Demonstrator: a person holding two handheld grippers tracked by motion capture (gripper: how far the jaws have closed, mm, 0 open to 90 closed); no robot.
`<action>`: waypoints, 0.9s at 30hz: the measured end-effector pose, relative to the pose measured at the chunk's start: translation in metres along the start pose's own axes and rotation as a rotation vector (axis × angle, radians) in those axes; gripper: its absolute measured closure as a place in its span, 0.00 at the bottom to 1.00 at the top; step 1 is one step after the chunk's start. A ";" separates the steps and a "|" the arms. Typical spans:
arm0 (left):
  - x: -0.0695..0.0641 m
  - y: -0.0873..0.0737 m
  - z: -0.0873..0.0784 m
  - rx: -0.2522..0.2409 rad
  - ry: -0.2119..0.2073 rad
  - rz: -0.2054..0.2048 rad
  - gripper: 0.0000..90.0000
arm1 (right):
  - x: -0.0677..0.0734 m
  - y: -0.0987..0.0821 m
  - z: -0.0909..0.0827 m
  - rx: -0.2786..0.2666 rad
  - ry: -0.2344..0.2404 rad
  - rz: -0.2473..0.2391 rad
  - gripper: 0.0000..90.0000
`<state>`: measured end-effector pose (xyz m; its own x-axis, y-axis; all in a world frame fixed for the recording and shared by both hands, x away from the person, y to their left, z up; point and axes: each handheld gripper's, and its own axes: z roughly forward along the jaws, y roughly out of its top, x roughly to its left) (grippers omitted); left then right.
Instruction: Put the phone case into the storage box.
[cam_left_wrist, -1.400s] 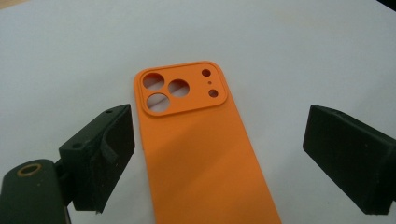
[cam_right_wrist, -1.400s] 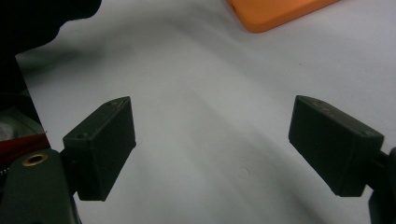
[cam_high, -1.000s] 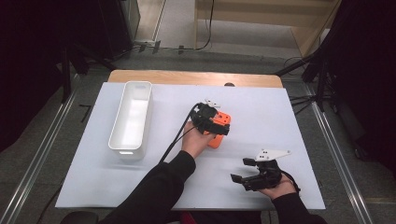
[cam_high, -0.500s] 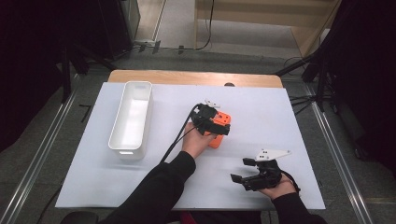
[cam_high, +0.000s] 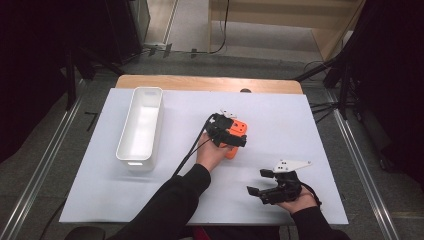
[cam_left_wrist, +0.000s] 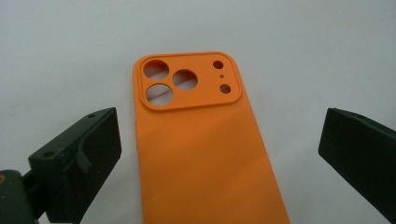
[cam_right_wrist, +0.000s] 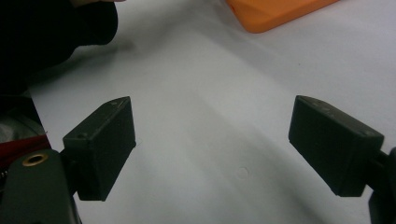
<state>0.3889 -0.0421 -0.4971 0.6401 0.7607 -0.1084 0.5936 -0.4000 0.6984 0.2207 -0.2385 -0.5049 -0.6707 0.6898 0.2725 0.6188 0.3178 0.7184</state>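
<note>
Nearest the person, right gripper (cam_high: 261, 184) held low over the white table cover (cam_high: 300, 130) at the near right, jaws spread wide with nothing between them; in its own view (cam_right_wrist: 212, 140) only bare white surface between the two black jaws, with one corner of the orange phone case (cam_right_wrist: 275, 11) at the top edge and a dark sleeve (cam_right_wrist: 51, 32) at the upper left.

Farther in, near the middle of the cover, left gripper (cam_high: 236, 141) poised over the orange phone case (cam_high: 235, 137), partly hiding it from above. Jaws apart there too, standing either side of the case without touching it, as seen in the left gripper view (cam_left_wrist: 219, 154).

Orange phone case (cam_left_wrist: 196, 144) flat on the white cover, back side up, empty. Long axis running straight away from the left gripper's camera, between the jaws; camera-cutout end pointing away, plain end toward the gripper and cut off by the bottom edge. Three large round openings and smaller holes in the raised cutout block at the far end.

Farther left, well apart from the case, a white rectangular bin (cam_high: 141, 125), long axis running near to far, nothing inside. Beyond it, a strip of bare wooden table edge (cam_high: 200, 82).
</note>
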 end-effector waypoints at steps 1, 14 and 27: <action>0.000 0.000 0.001 0.001 0.001 -0.001 0.00 | 0.000 0.000 0.000 0.000 0.000 0.000 0.15; -0.001 -0.009 0.008 0.018 0.010 -0.005 0.00 | 0.000 0.000 0.000 0.003 0.000 0.001 0.15; -0.005 -0.017 0.015 0.042 0.029 0.015 0.00 | 0.000 0.000 0.000 0.004 -0.001 0.000 0.15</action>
<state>0.3834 -0.0468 -0.5193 0.6353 0.7684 -0.0769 0.6042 -0.4325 0.6692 0.2208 -0.2384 -0.5052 -0.6703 0.6904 0.2722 0.6206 0.3204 0.7157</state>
